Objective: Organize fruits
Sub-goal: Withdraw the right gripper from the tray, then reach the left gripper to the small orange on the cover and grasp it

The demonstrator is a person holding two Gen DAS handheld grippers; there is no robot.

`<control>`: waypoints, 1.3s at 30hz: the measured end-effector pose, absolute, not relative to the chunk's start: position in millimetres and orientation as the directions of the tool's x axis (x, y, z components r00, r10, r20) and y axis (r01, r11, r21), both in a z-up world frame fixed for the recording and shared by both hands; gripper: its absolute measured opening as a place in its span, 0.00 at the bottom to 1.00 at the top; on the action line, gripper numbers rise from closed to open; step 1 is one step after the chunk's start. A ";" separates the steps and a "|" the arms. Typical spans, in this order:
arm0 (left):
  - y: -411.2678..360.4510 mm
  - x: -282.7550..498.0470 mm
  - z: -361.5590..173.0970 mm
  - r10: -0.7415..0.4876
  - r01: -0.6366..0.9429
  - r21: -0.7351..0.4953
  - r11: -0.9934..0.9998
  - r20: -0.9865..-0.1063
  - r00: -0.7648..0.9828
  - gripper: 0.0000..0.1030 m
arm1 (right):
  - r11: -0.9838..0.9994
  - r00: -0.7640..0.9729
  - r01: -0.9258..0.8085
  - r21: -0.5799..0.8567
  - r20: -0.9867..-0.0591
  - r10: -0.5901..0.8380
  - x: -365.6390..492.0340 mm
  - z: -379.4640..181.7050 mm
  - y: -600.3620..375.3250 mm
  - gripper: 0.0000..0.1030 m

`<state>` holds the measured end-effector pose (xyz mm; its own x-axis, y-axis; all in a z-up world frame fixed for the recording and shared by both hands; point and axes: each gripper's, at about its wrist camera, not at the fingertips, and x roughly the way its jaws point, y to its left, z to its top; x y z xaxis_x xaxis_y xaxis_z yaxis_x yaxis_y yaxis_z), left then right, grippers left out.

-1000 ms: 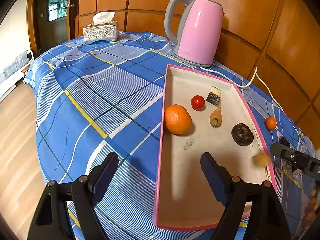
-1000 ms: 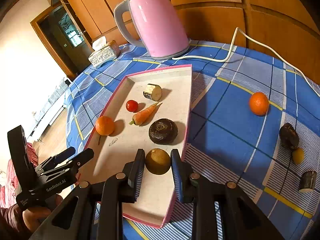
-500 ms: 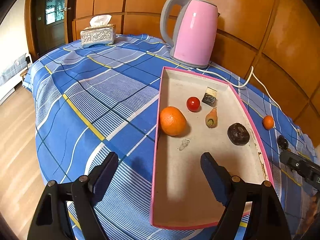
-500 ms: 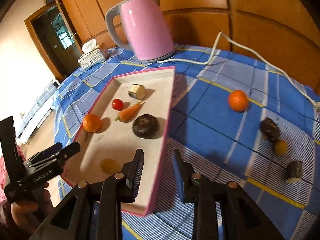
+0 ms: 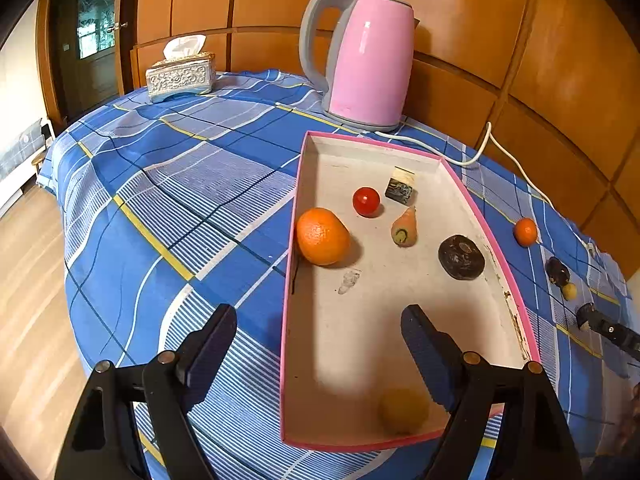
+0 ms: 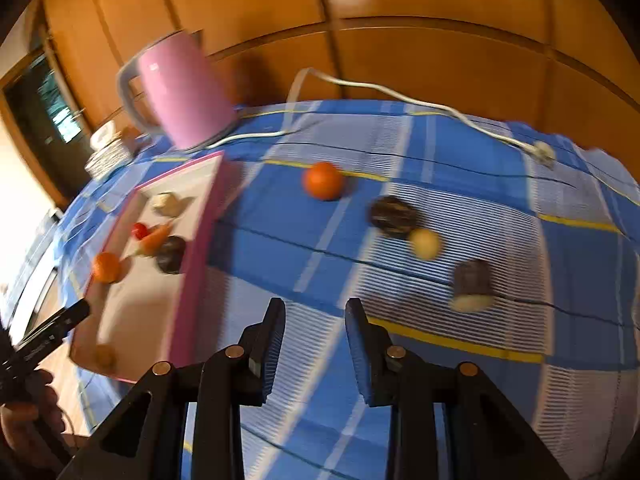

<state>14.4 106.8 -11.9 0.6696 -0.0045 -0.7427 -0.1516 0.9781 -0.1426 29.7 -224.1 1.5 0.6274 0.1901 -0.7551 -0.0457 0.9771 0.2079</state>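
A pink-rimmed tray [image 5: 496,248] lies on the blue checked cloth. In it are an orange [image 5: 322,236], a cherry tomato [image 5: 366,201], a carrot piece [image 5: 404,227], a dark round fruit [image 5: 461,257], a dark cut chunk [image 5: 400,186] and a yellow-brown fruit [image 5: 403,410] near the front edge. My left gripper [image 5: 320,344] is open and empty over the tray's near left side. My right gripper [image 6: 316,328] is open and empty above the cloth right of the tray [image 6: 200,240]. On the cloth lie a small orange [image 6: 323,181], a dark fruit [image 6: 393,211], a yellow fruit [image 6: 425,243] and a dark cut piece [image 6: 473,285].
A pink kettle [image 5: 368,60] stands behind the tray, its white cord [image 6: 400,96] trailing across the back of the cloth. A silver tissue box [image 5: 180,76] is at the far left. Wood panelling backs the table; the floor drops away on the left.
My right gripper let go of the yellow-brown fruit, which now lies in the tray's near end. It then swung right, away from the tray, over the cloth. The left gripper barely moved.
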 end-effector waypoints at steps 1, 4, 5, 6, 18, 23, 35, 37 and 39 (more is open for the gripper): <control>106.4 14.2 -11.7 -0.005 -0.150 -0.143 0.978 -0.742 0.670 0.82 | 0.979 0.632 -0.021 0.203 -0.756 0.170 28.0 0.6 -231.7 0.30; 104.8 14.7 -10.8 -0.012 -0.141 -0.144 0.979 -0.740 0.673 0.82 | 0.979 0.641 0.057 0.193 -0.759 0.112 22.3 -2.0 -254.5 0.30; 104.0 15.1 -10.4 -0.014 -0.137 -0.144 0.980 -0.739 0.673 0.82 | 0.979 0.643 0.090 0.185 -0.761 0.085 19.9 -3.0 -263.2 0.30; 103.2 15.4 -9.9 -0.016 -0.134 -0.143 0.981 -0.739 0.674 0.82 | 0.978 0.645 0.116 0.175 -0.762 0.059 18.2 -3.7 -269.8 0.30; 77.0 26.1 6.2 -0.085 -0.025 -0.140 0.990 -0.723 0.686 0.82 | 0.825 0.525 0.566 0.000 -0.771 -0.360 -18.6 -31.0 -372.2 0.32; 54.4 39.9 17.5 -0.150 0.057 -0.151 0.987 -0.719 0.679 0.82 | 0.775 0.488 0.632 -0.023 -0.764 -0.421 -25.3 -47.1 -385.7 0.36; -31.2 103.6 42.0 -0.315 0.278 -0.173 0.945 -0.715 0.624 0.82 | 0.767 0.510 0.640 -0.037 -0.727 -0.461 -25.7 -52.0 -379.4 0.37; -45.5 116.5 38.7 -0.331 0.297 -0.180 0.938 -0.725 0.604 0.81 | 0.767 0.509 0.641 -0.040 -0.726 -0.463 -26.6 -52.2 -378.9 0.37; -59.0 127.9 33.8 -0.352 0.324 -0.189 0.927 -0.738 0.577 0.76 | 0.766 0.508 0.641 -0.043 -0.725 -0.465 -26.4 -52.3 -378.3 0.38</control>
<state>127.9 -59.0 33.8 0.5765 -0.3516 -0.7375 0.3236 0.9271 -0.1890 -26.4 -378.3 -52.3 0.5083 -0.4654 -0.7246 0.6410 0.7663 -0.0425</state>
